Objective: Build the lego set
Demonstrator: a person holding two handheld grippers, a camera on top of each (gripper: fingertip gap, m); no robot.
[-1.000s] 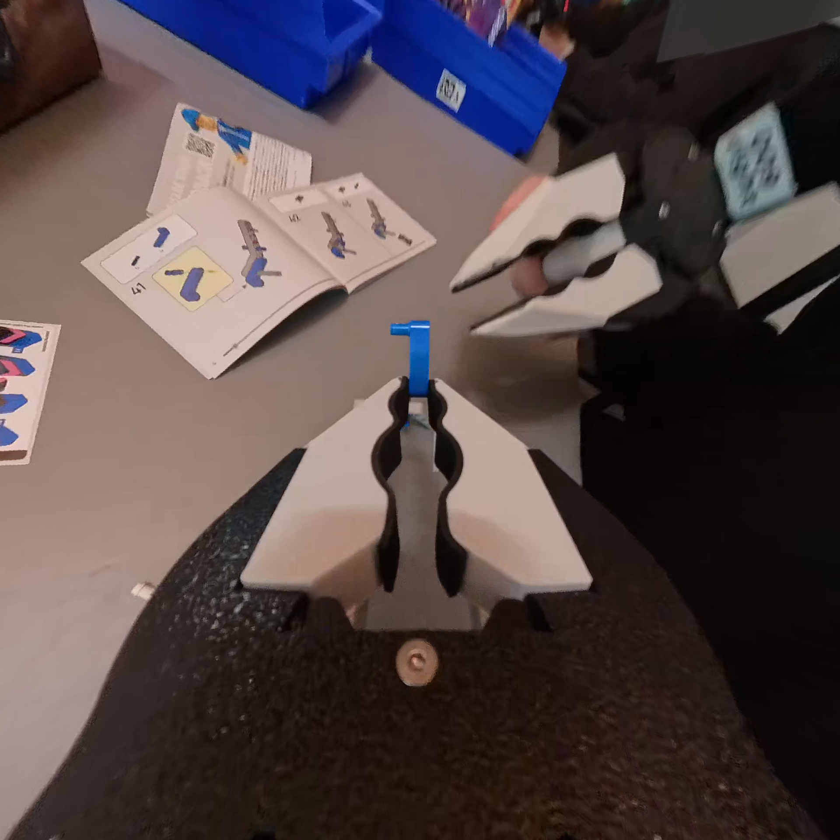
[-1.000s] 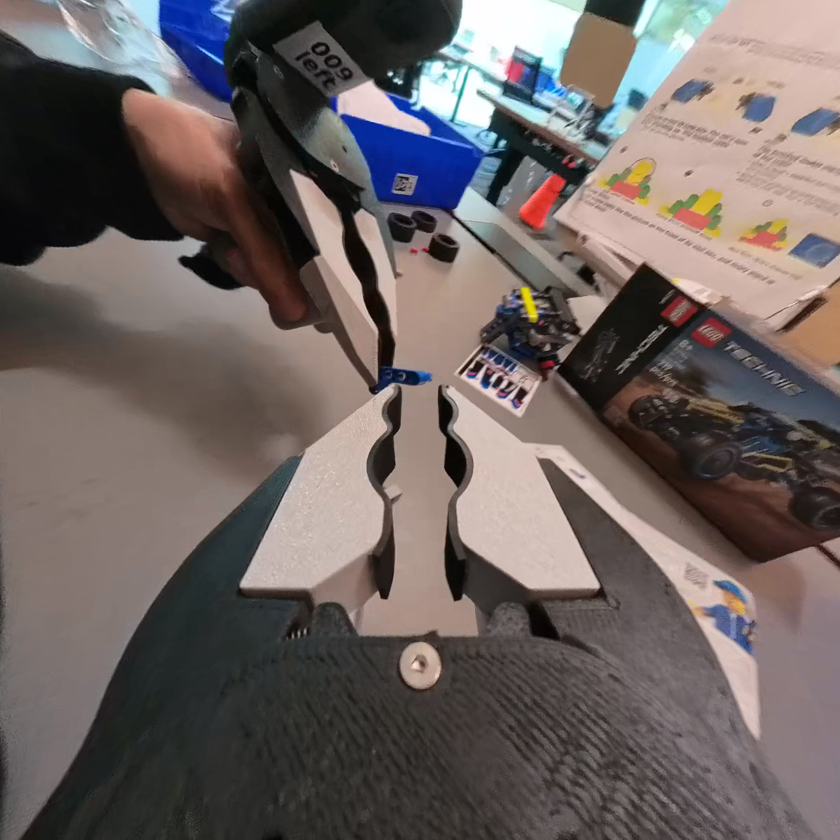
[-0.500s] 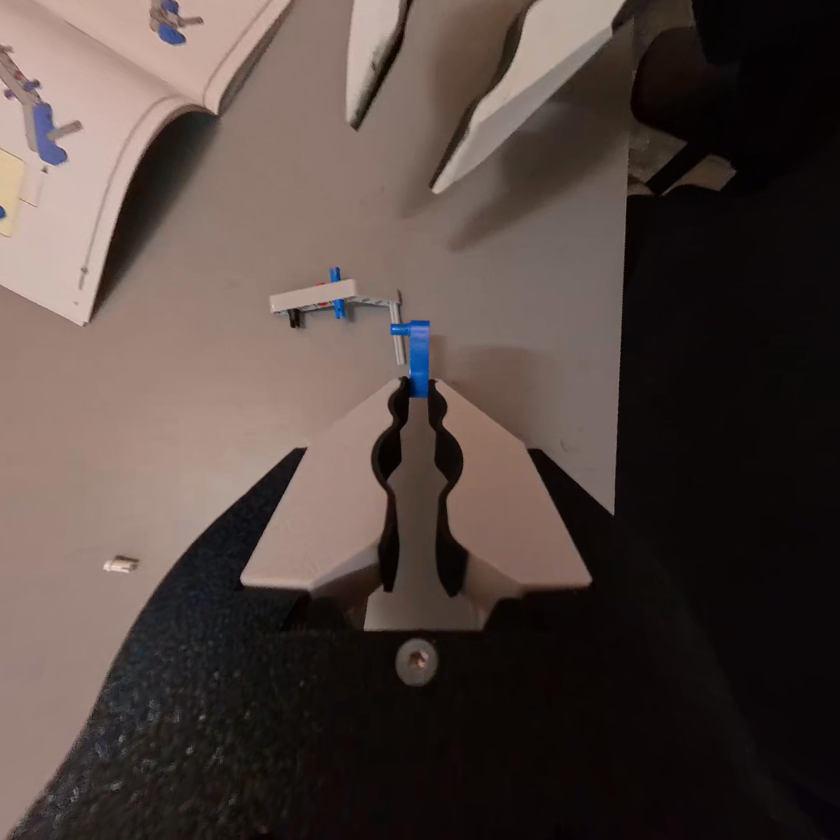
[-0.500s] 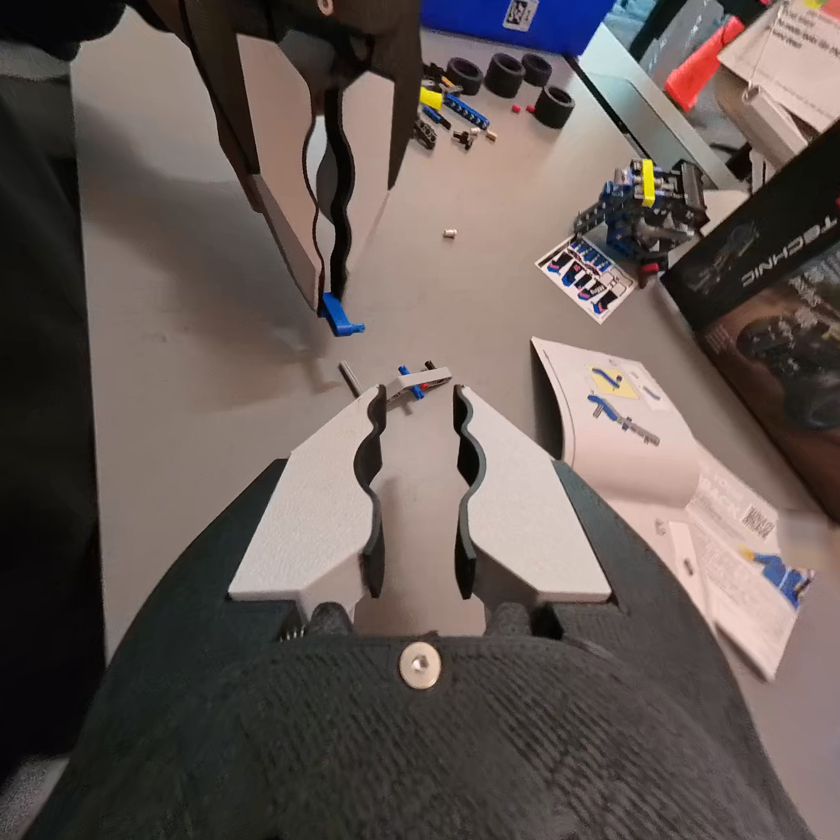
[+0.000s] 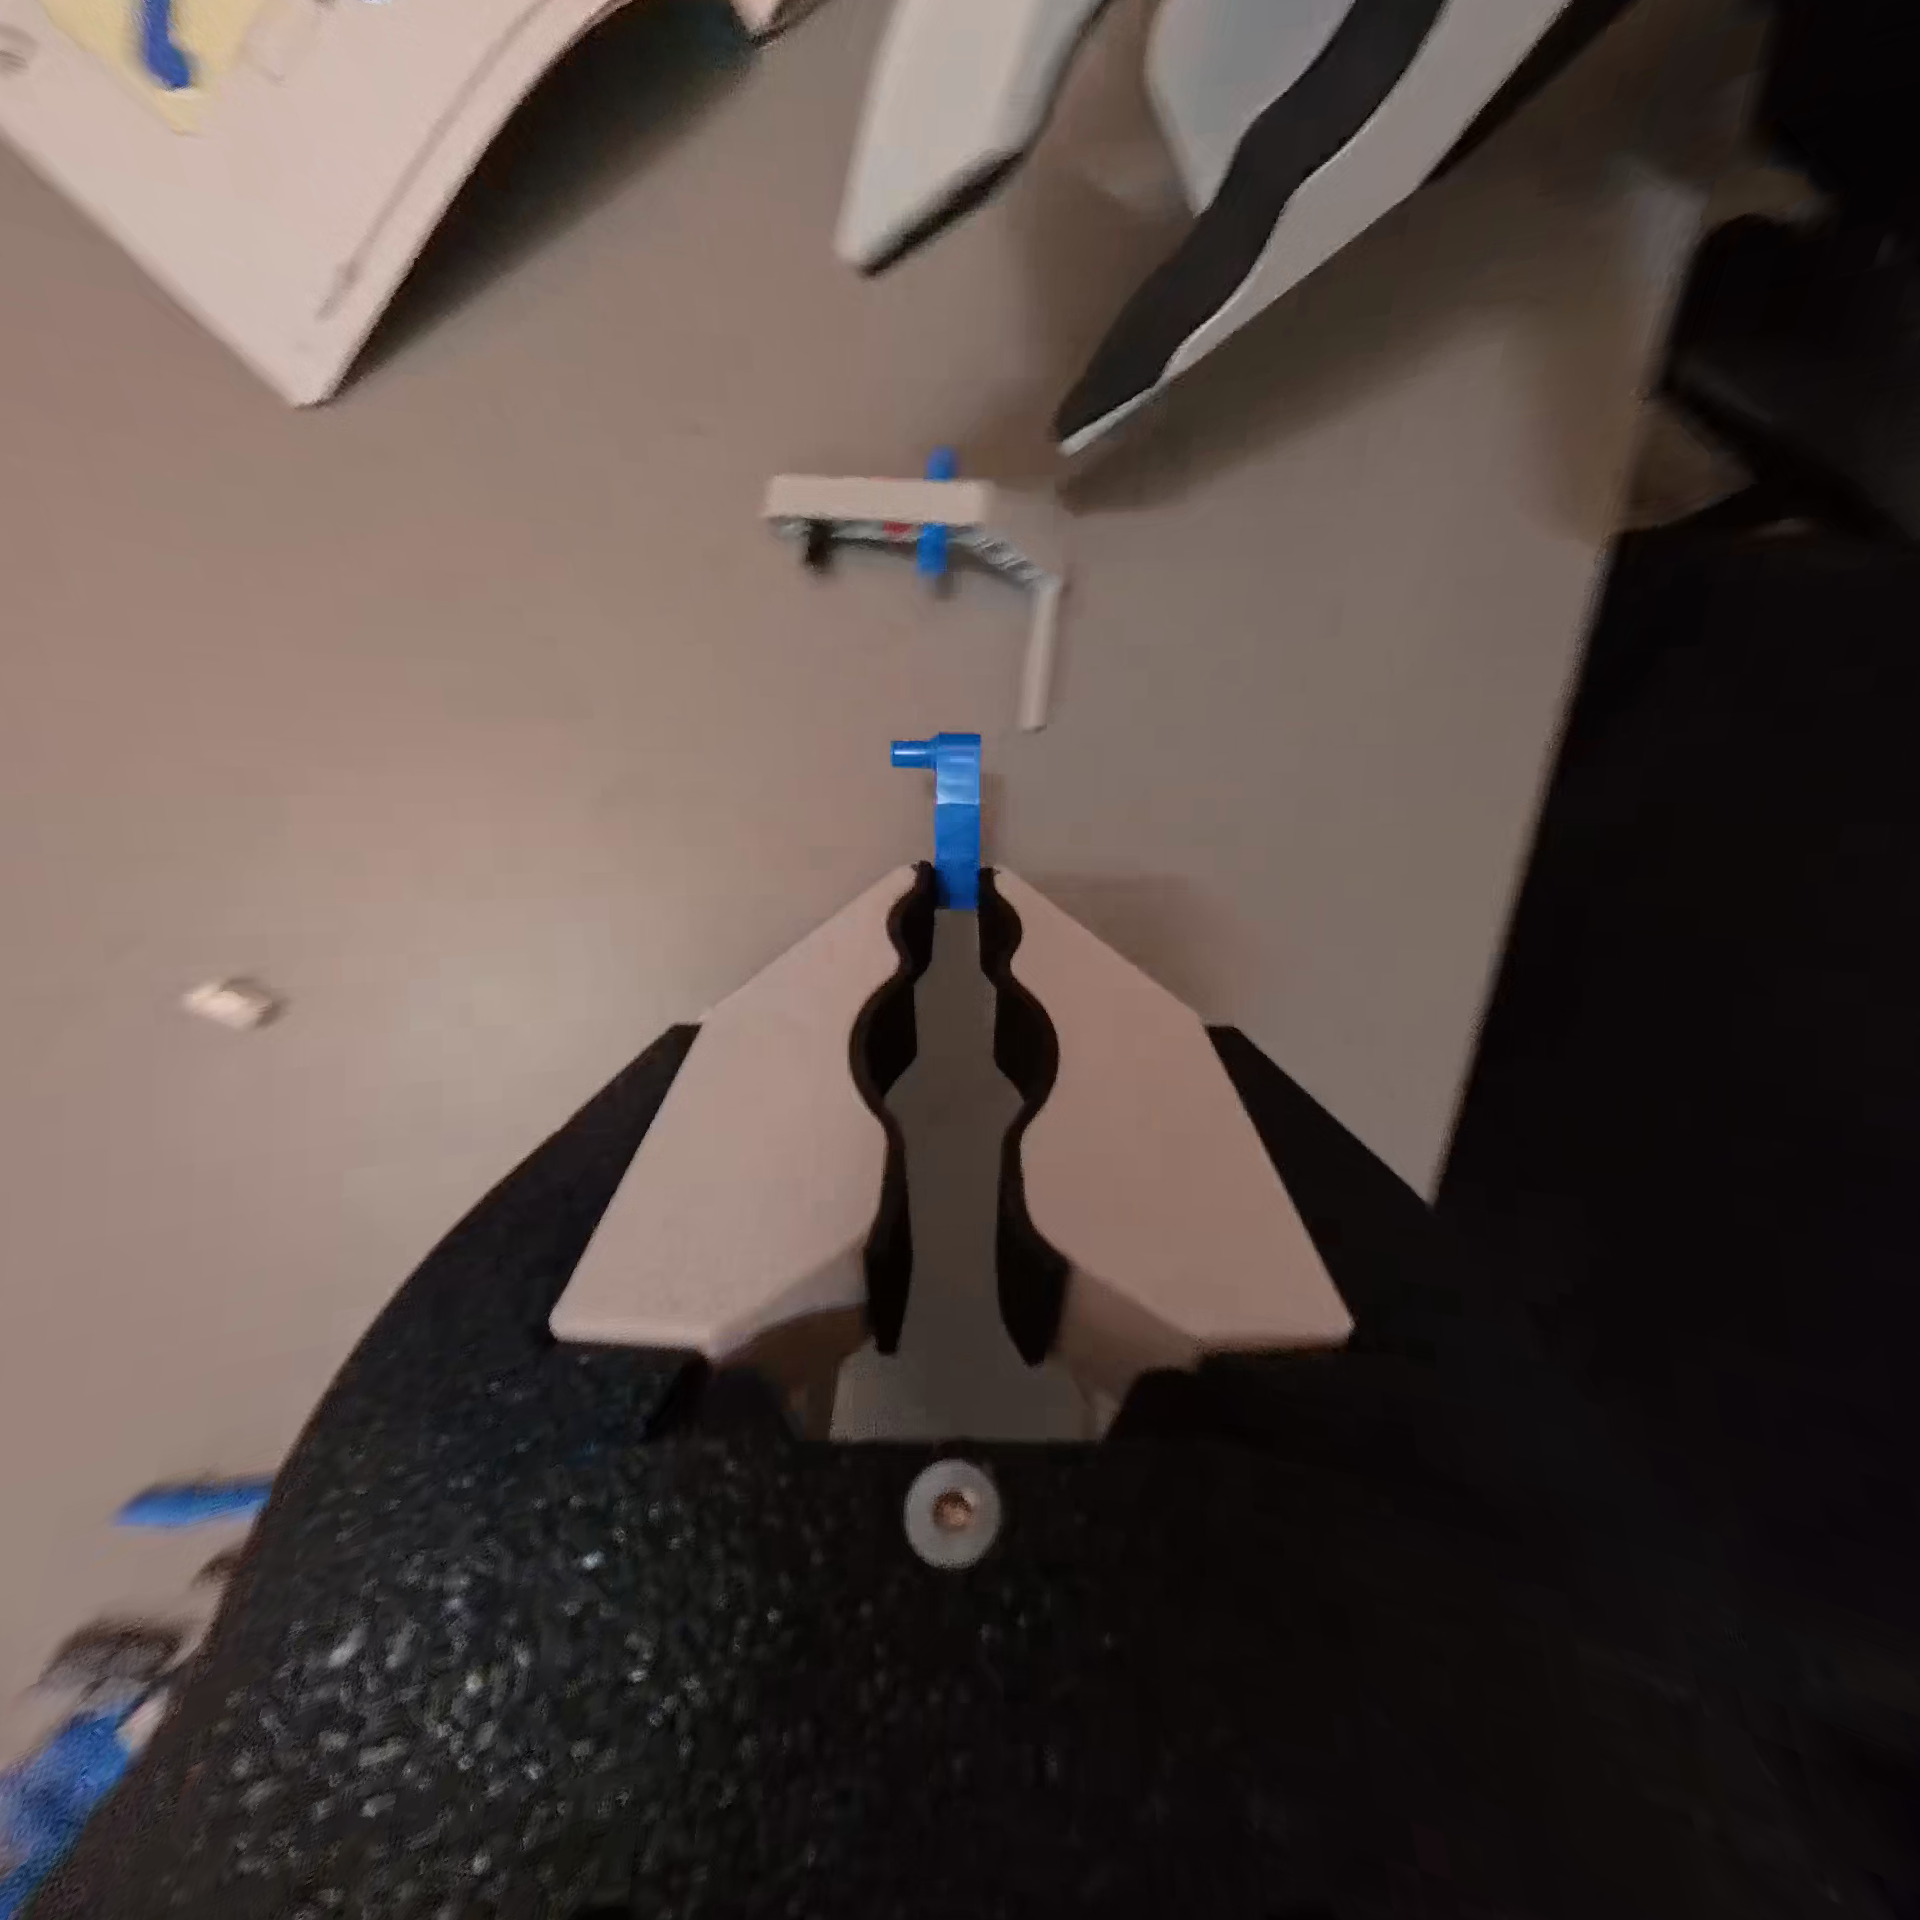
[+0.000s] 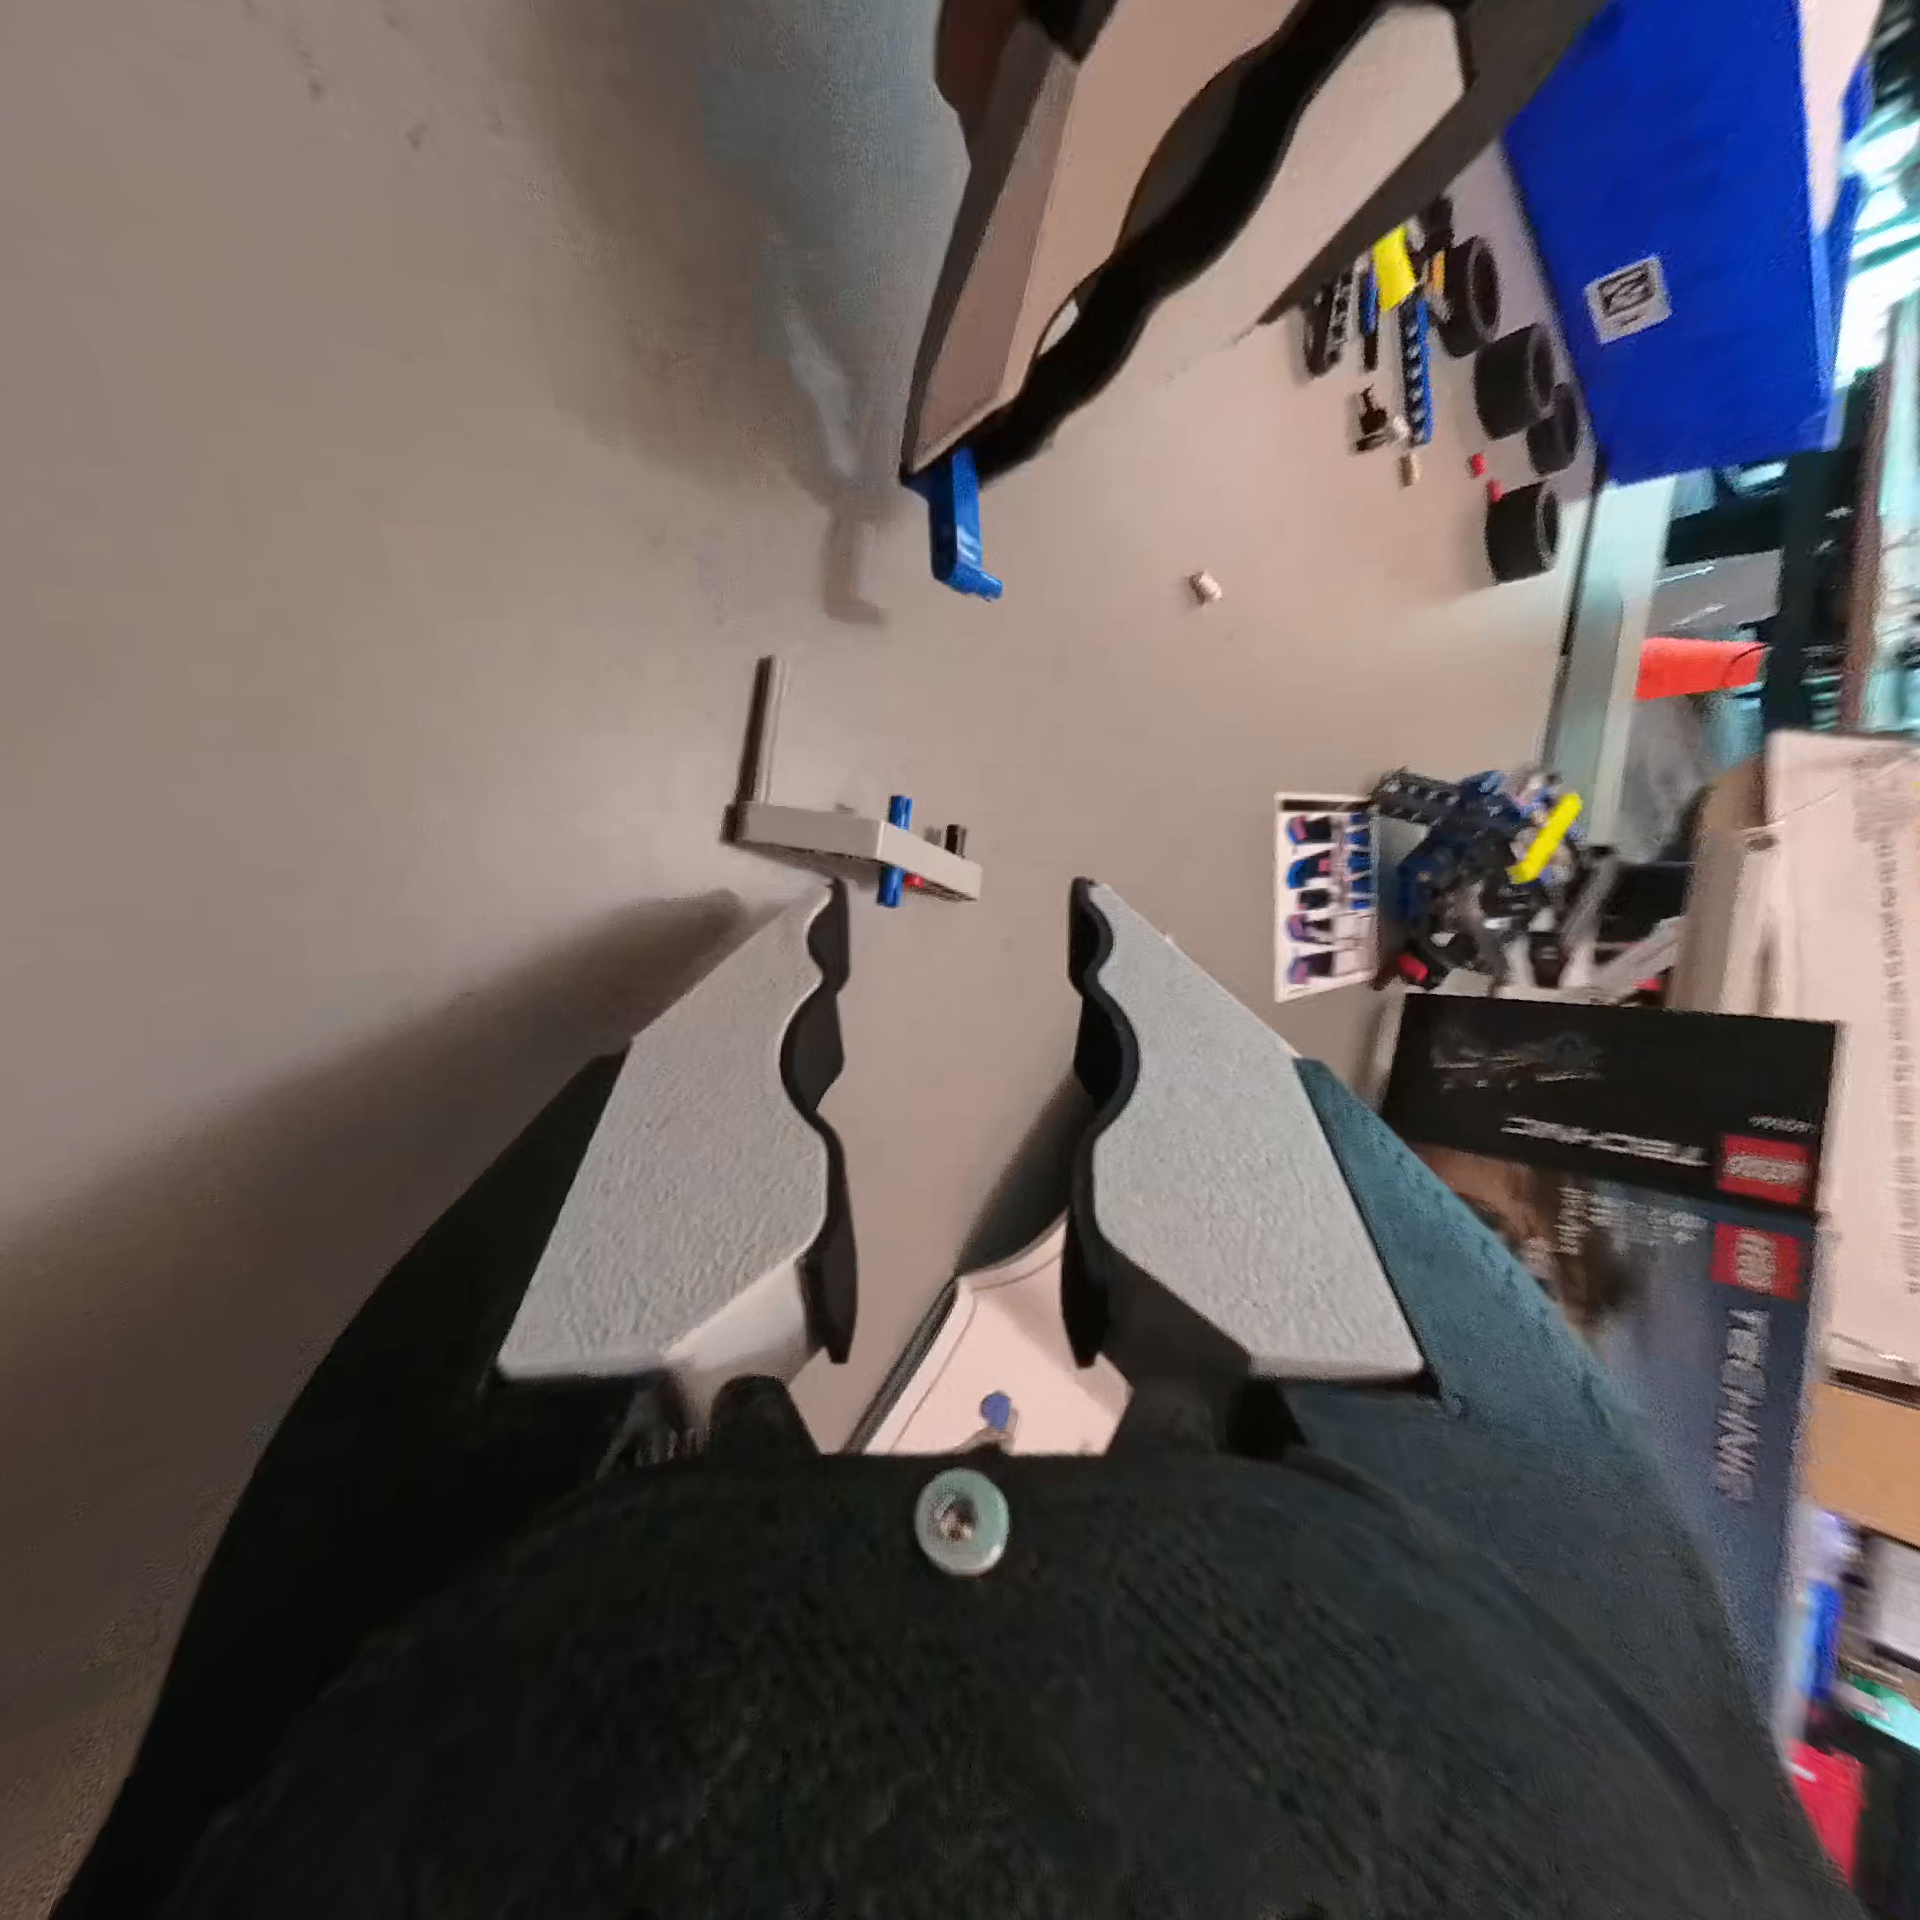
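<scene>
Blue plastic, hard and very light: the small blue piece (image 5: pixel 956 821) is a stiff lever-shaped part with a stub pin at its far end, and it sits clamped at the very tips of the left gripper (image 5: pixel 954 883), whose jaws are closed on its lower end. So little of it is caught that I judge it could twist or pop out if pushed sideways; any pressing force should run along its length.

Further right on the grey desk (image 5: pixel 416 727) lies the grey sub-assembly (image 5: pixel 914 520), a flat grey beam with a blue pin and a dark pin through it and a thin grey axle sticking out at a right angle. It looks rigid but small and slick, likely to skate on the desk when pushed, so the beam's long flat sides seem the best place to grip. It lies just beyond the blue piece, apart from it.

In the right wrist view, the right gripper (image 6: pixel 956 904) has its jaws well apart and empty, with the grey sub-assembly (image 6: pixel 862 847) just ahead of the tips, nearer the left-hand one, not yet between them. The blue piece (image 6: pixel 961 530) hangs beyond it, above the desk.
</scene>
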